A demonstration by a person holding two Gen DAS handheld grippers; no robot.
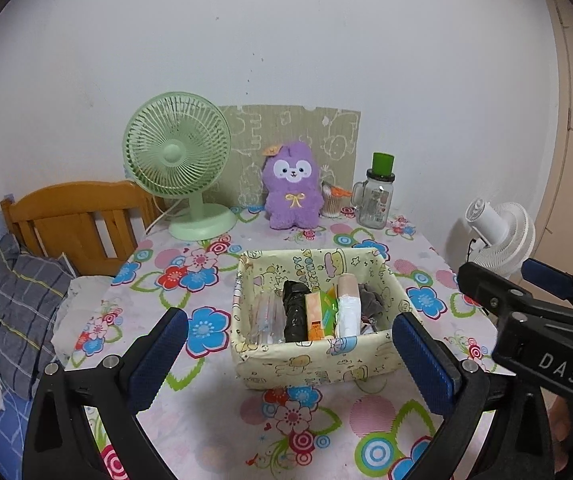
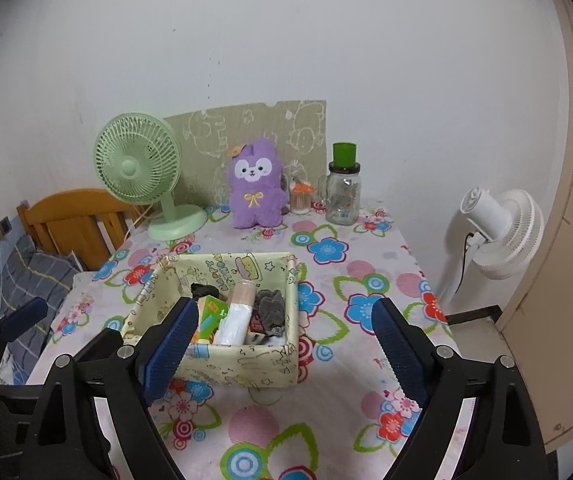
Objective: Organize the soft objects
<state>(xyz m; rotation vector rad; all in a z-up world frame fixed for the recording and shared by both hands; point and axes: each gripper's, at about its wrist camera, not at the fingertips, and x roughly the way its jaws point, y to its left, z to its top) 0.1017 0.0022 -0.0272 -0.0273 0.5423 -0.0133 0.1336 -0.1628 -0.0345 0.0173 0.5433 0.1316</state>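
A yellow cartoon-print fabric basket (image 1: 318, 364) (image 2: 242, 364) stands mid-table, packed with a black roll (image 1: 296, 316), an orange-green box (image 1: 318, 316), a white roll (image 1: 348, 312) (image 2: 238, 320) and a grey scrunchie (image 2: 270, 304). A purple plush bunny (image 1: 293, 188) (image 2: 256, 190) sits upright at the table's back. My left gripper (image 1: 290, 360) is open in front of the basket, nothing between its blue pads. My right gripper (image 2: 282, 348) is open too, its left finger (image 2: 170, 348) overlapping the basket's near left corner in view. The right gripper (image 1: 526, 300) also shows at the right edge of the left wrist view.
A green desk fan (image 1: 178, 168) (image 2: 138, 172) stands back left, a glass jar with a green lid (image 1: 376, 196) (image 2: 342, 188) and a cotton-swab cup (image 2: 300, 196) back right. A white floor fan (image 2: 498, 232) stands right of the floral table (image 1: 206, 420), a wooden headboard (image 1: 78, 220) and bedding left.
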